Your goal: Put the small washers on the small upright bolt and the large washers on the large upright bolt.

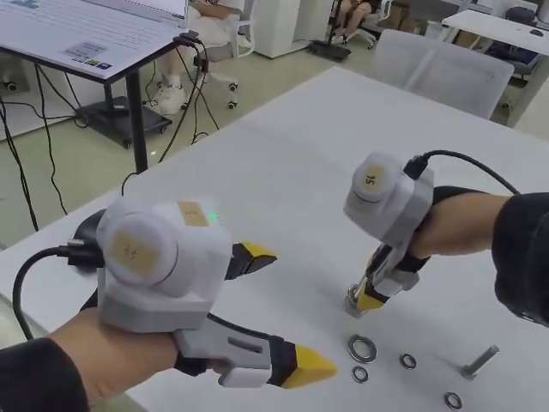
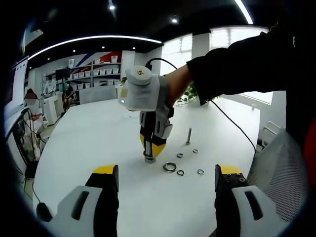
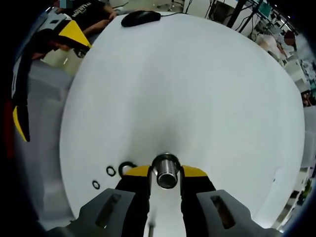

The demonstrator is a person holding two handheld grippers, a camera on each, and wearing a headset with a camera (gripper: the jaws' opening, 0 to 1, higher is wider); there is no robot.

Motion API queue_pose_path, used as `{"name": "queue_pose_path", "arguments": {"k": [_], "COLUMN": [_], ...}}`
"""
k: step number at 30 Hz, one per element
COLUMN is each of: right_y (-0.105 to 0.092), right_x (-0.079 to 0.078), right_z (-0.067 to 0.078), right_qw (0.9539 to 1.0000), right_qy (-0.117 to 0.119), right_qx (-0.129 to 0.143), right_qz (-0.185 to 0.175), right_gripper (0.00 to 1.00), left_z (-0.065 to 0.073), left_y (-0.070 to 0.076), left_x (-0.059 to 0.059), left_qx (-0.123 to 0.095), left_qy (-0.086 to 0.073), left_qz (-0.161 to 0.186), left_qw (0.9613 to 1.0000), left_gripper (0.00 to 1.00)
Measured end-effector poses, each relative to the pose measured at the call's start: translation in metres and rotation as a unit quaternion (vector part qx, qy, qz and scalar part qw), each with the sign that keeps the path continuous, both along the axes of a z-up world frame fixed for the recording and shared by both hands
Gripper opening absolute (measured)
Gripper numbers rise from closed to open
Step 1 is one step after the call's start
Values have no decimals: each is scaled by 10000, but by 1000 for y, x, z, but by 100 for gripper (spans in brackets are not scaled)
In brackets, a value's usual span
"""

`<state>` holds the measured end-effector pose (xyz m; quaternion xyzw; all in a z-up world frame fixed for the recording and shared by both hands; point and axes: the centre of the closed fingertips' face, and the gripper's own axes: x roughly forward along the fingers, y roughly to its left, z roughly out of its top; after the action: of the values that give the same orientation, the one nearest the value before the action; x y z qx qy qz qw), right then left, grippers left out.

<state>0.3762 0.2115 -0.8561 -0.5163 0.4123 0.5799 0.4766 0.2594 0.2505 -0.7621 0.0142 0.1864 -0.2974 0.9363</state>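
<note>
My right gripper points down at the white table, shut on a large steel bolt that stands head-down on the surface. Looking along the right gripper's jaws, the bolt's threaded end sits between the yellow fingertips. A large washer lies just in front of it, with three small washers around. The small bolt lies on its side to the right. My left gripper hovers open near the front edge, holding nothing and facing the right gripper and the washers.
A laptop sits on a side stand at the back left, with cables hanging under it. A grey chair stands behind the table. A black mouse lies near the table's left edge. The far half of the table is bare.
</note>
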Motion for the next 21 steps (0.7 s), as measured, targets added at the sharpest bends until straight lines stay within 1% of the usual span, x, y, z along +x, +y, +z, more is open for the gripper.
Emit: {"name": "queue_pose_path", "arguments": {"k": [9,21], "right_y": [1,3], "right_x": [5,5], "right_z": [-9,-10], "right_qw": [10000,10000], "right_qy": [-1,4], "right_qx": [3,9], "right_qz": [-41,-56], "right_gripper": [23,24], "left_z": [-1,-3], "left_y": [0,0], "left_x": [0,-1], "left_qx": [19,24], "left_qy": [13,40], "left_qz": [-7,-21], "left_qw": [10000,10000], "left_gripper": [79,79]}}
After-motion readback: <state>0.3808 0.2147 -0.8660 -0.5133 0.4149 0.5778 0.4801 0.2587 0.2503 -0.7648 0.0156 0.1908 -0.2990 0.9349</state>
